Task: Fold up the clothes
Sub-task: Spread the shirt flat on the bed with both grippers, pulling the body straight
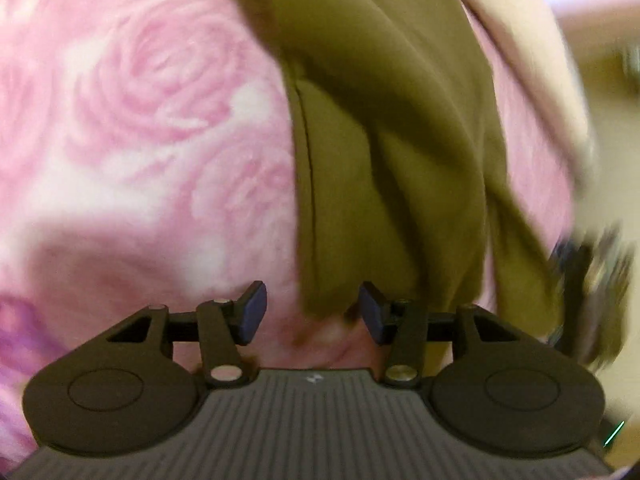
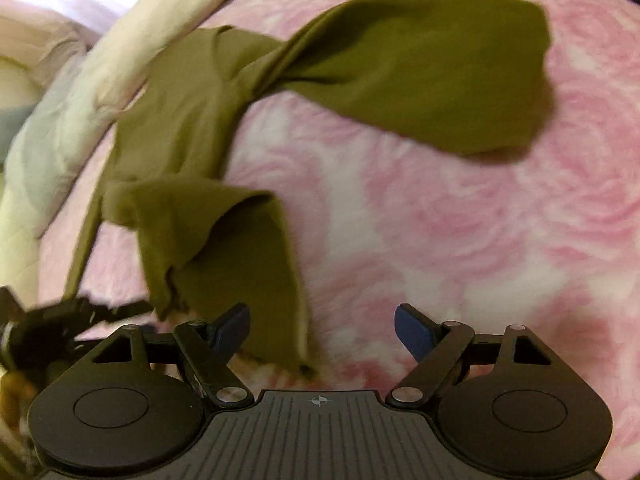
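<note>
An olive-green garment [image 1: 380,140] lies crumpled and twisted on a pink rose-patterned blanket [image 1: 140,120]. In the left wrist view its lower end reaches between the fingers of my left gripper [image 1: 313,314], which stands open; the blue pads do not press on the cloth. In the right wrist view the garment [image 2: 420,68] stretches from the upper right down to a folded corner near the left finger of my right gripper [image 2: 324,332]. That gripper is wide open over the blanket [image 2: 480,220], with the corner's edge lying between its fingers, untouched by the pads.
A cream-white quilt [image 2: 80,100] bunches along the blanket's left edge in the right wrist view. The other gripper shows as a dark blur at the lower left [image 2: 60,320], and at the right edge of the left wrist view [image 1: 576,280].
</note>
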Motion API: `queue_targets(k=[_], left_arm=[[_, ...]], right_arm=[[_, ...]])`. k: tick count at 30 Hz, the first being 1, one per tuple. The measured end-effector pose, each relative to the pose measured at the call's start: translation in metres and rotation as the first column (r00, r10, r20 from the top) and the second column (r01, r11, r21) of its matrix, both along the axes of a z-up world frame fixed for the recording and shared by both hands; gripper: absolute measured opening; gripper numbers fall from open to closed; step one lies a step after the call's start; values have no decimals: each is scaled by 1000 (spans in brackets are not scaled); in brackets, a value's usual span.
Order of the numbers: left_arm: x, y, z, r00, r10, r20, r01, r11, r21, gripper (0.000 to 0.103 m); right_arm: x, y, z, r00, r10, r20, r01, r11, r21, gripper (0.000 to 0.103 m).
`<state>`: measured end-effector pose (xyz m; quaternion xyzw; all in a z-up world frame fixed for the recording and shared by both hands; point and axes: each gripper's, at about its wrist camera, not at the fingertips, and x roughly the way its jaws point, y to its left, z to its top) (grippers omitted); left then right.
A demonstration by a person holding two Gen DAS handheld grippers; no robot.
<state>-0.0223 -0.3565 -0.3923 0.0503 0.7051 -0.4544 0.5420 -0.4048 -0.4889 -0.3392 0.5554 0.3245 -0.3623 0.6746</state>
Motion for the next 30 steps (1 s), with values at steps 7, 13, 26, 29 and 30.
queue_targets(k=[7, 13, 26, 29, 30], left_arm=[[17, 15, 5, 993, 28, -114, -47, 985, -167, 2], [94, 91, 74, 996, -76, 40, 83, 966, -244, 2], [180, 184, 48, 888, -319, 332, 303, 948, 100, 5], [190, 197, 53, 921, -246, 302, 257, 966, 1, 19], [192, 197, 55, 929, -221, 297, 239, 971, -27, 21]], right_arm=[[12, 26, -14, 999, -51, 5, 51, 998, -31, 18], [28, 41, 14, 998, 54, -32, -56, 995, -83, 1], [62, 168, 17, 963, 20, -269, -23, 1000, -8, 4], [44, 167, 17, 968, -198, -154, 198, 980, -16, 86], [40, 165, 19, 959, -256, -123, 254, 967, -32, 85]])
